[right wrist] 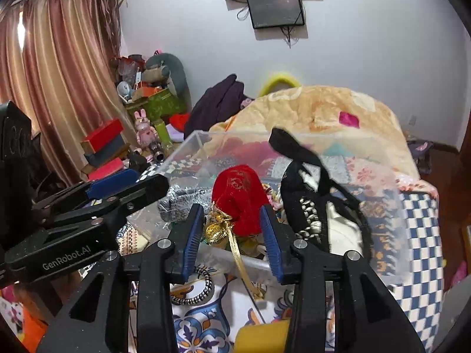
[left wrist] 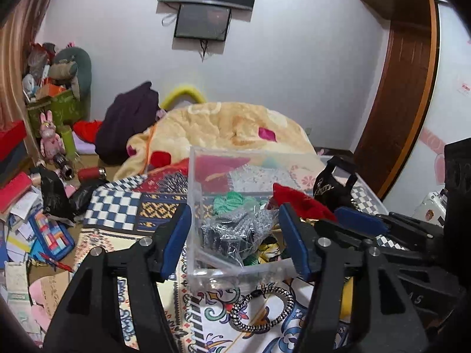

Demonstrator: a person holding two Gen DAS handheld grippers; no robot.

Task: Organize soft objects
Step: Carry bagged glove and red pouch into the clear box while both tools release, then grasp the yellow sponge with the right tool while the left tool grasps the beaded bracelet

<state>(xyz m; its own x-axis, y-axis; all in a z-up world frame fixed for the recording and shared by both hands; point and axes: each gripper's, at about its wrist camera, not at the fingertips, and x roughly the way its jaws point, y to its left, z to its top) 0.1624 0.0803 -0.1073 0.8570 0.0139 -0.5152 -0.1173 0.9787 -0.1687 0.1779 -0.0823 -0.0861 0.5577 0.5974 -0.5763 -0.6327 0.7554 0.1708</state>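
A clear plastic box (left wrist: 194,176) stands on a patterned bedspread and holds soft things: a green scrunchie (left wrist: 228,203), silver-black mesh pieces (left wrist: 232,232) and a black lace item (left wrist: 332,185). My left gripper (left wrist: 235,238) is open, its jaws straddling the box's near left corner. My right gripper (right wrist: 232,229) is open around a red velvet pouch (right wrist: 240,200) with a gold ribbon (right wrist: 219,225), over the box's near rim; whether the pads touch it is unclear. The pouch also shows in the left wrist view (left wrist: 300,201). A black-and-white hair tie (left wrist: 262,309) lies in front of the box.
A beige blanket (left wrist: 223,126) is heaped behind the box, with a purple garment (left wrist: 129,120) beside it. Books, papers and toys litter the floor at left (left wrist: 35,206). A yellow object (right wrist: 262,338) lies near the bed's front edge. A wooden door (left wrist: 403,94) stands at right.
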